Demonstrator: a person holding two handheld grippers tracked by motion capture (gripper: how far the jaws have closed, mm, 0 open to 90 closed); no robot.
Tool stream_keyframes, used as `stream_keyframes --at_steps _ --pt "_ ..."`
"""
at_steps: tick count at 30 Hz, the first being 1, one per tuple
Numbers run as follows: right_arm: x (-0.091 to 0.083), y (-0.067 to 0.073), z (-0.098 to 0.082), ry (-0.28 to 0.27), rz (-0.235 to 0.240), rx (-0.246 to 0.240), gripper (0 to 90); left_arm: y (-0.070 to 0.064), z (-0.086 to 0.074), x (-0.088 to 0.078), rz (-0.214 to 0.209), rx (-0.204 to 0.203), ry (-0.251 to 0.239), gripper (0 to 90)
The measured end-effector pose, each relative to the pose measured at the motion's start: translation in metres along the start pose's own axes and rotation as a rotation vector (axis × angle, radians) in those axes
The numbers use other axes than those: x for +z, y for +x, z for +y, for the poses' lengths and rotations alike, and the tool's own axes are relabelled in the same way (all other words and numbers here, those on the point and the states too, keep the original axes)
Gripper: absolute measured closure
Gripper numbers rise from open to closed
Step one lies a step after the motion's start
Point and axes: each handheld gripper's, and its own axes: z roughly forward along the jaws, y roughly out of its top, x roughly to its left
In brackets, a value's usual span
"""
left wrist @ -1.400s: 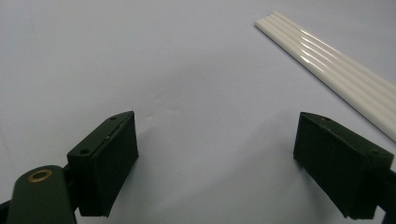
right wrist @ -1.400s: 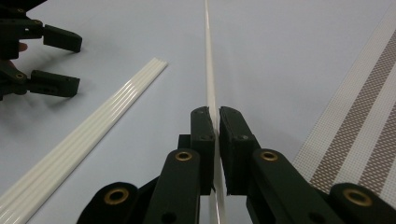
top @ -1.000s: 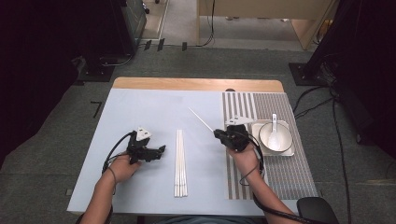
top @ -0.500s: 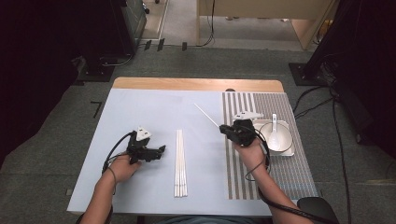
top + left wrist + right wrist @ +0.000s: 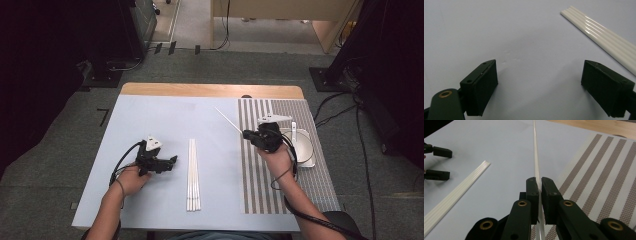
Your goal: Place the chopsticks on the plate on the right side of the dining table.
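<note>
The right gripper (image 5: 248, 134) had its jaws clamped on a single white chopstick (image 5: 227, 120), which pointed away toward the far left over the seam between the pale blue table cover (image 5: 165, 115) and the striped placemat (image 5: 310, 185). The left gripper (image 5: 172, 161), jaws wide apart and holding nothing, rested near the cover's near-left part, just beside a row of white chopsticks (image 5: 193, 175) lying side by side near its middle. A white bowl (image 5: 306, 147) with a spoon (image 5: 294, 131) sat on the placemat toward the table's right edge.
</note>
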Motion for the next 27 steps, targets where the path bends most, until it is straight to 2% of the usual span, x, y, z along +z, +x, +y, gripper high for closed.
stream_keyframes --at_steps 10,16,19,25,27 --pt "-0.013 -0.014 0.004 -0.009 -0.010 0.008 85.1 0.000 0.000 0.000 0.000 0.000 0.000 13.5" --pt "-0.019 -0.023 0.005 0.011 -0.015 -0.009 85.1 0.000 0.000 0.000 0.000 0.000 0.000 13.5" --pt "-0.026 -0.033 0.005 -0.002 -0.011 0.020 85.1 0.000 0.000 0.000 0.000 0.000 0.000 13.5" --pt "-0.037 -0.048 0.007 -0.022 -0.020 0.037 85.2 0.000 0.000 0.000 0.000 0.000 0.000 13.5" --pt "-0.039 -0.053 0.008 -0.013 -0.023 0.039 85.1 0.000 0.000 0.000 0.000 0.000 0.000 13.5"
